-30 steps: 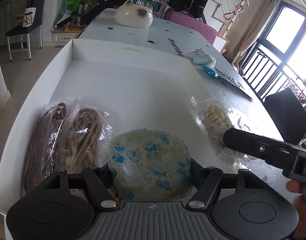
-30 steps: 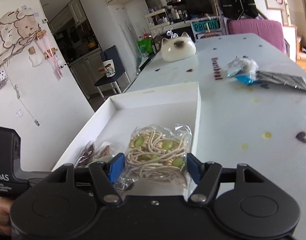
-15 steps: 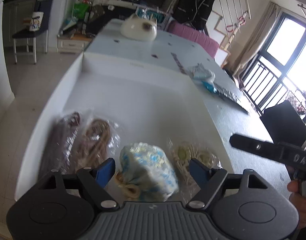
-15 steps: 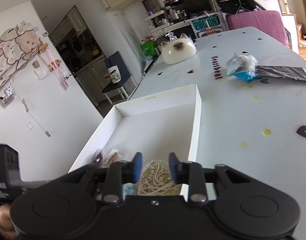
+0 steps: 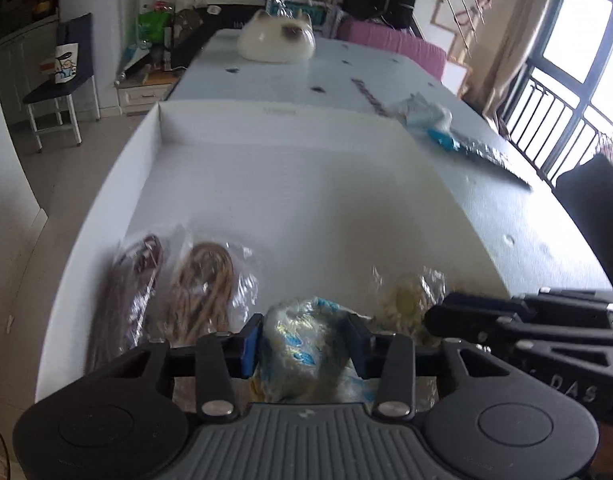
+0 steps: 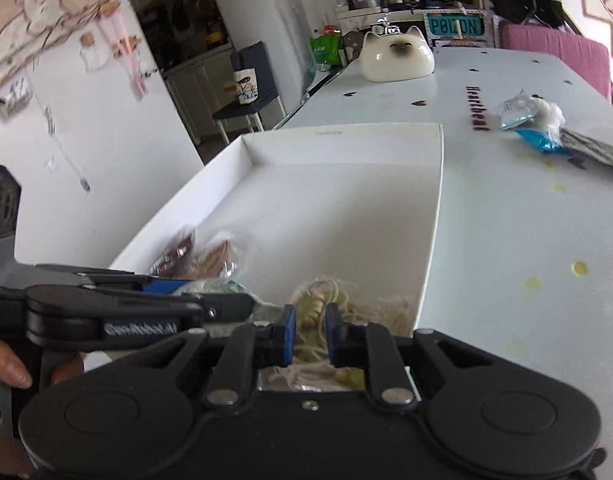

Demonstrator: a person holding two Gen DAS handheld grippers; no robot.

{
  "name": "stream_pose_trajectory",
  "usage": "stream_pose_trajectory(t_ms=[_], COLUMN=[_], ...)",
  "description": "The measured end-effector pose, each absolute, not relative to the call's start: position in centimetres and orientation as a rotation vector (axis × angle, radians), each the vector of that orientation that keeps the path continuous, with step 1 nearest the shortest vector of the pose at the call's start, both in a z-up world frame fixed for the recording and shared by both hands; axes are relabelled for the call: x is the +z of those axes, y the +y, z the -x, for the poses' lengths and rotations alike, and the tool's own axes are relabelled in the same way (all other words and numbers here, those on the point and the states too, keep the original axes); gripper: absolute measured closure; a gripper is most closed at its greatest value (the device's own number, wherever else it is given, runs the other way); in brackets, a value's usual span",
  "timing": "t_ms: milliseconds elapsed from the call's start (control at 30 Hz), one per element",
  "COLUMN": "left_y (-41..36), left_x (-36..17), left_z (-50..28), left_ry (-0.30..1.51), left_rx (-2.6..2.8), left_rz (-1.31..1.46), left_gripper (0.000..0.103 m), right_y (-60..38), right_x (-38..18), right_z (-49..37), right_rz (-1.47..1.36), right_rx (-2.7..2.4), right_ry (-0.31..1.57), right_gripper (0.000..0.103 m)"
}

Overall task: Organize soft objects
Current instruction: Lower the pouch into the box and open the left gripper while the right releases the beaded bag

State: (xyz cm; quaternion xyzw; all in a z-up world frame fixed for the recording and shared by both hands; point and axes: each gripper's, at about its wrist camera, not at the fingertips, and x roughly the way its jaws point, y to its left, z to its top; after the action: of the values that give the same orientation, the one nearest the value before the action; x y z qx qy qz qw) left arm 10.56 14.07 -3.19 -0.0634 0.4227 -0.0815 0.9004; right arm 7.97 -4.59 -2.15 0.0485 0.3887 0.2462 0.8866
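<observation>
Both grippers have just closed: the left gripper (image 5: 304, 340) now pinches the blue-flowered pouch (image 5: 306, 350) between its fingers, the right gripper (image 6: 309, 332) clamps the cream cord bag (image 6: 338, 312), both inside the white tray (image 5: 154, 152), suggesting repositioning next.

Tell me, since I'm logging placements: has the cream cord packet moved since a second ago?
Yes. The cream cord packet was right of the white tray's right wall; now it lies inside, in the right gripper.

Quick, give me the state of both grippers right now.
Left gripper: shut on the blue-flowered packet, over the white tray.
Right gripper: shut on the cream cord packet.
</observation>
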Motion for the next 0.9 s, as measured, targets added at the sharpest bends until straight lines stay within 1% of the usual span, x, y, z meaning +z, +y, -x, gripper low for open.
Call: stream_pose_trajectory(t_ms=[100, 333, 433, 500, 567, 700, 733, 767, 800, 833, 900], left_y=[13.7, 13.5, 13.4, 13.5, 13.6, 13.6, 13.5, 13.5, 13.4, 13.4, 13.4], left_x=[-4.2, -4.2, -4.0, -3.6, -3.1, -1.7, -1.4, -1.1, -0.9, -0.6, -0.3], left_z=[-10.2, -8.7, -8.5, -8.4, -8.3, -7.9, -7.8, -7.7, -7.6, -7.5, -7.2], left_ry=[0.899, 0.903, 0.895, 0.882, 0.868, 0.827, 0.818, 0.809, 0.801, 0.793, 0.78], left_rx=[-0.185, -0.21, -0.202, -0.189, -0.179, -0.177, -0.176, -0.174, -0.173, -0.17, -0.165], left_rz=[0.095, 0.048, 0.044, 0.054, 0.061, 0.076, 0.075, 0.073, 0.071, 0.072, 0.076], left_gripper=[0.058, 0.058, 0.057, 0.056, 0.052, 0.048, 0.045, 0.04, 0.037, 0.035, 0.033], right_y=[-4.9, -5.3, -5.7, -6.0, -6.7, -7.7, -7.8, -8.0, -8.2, -8.4, -8.7], right_x=[-2.2, -2.2, -1.8, -1.2, -0.6, 0.3, 0.4, 0.5, 0.7, 0.8, 1.0], right_z=[-7.4, -6.3, -5.9, -5.5, -5.3, -5.0, -4.9, -4.9, -4.8, -4.7, -4.6], right_rz=[-0.095, -0.09, -0.098, -0.086, -0.103, -0.091, -0.086, -0.084, -0.084, -0.083, -0.076], right_rx=[0.544, 0.56, 0.553, 0.531, 0.521, 0.489, 0.483, 0.481, 0.478, 0.471, 0.452], right_ry=[0.833, 0.84, 0.82, 0.782, 0.766, 0.73, 0.721, 0.713, 0.706, 0.7, 0.692], right_gripper=[0.086, 0.086, 0.086, 0.083, 0.082, 0.077, 0.077, 0.074, 0.071, 0.069, 0.063])
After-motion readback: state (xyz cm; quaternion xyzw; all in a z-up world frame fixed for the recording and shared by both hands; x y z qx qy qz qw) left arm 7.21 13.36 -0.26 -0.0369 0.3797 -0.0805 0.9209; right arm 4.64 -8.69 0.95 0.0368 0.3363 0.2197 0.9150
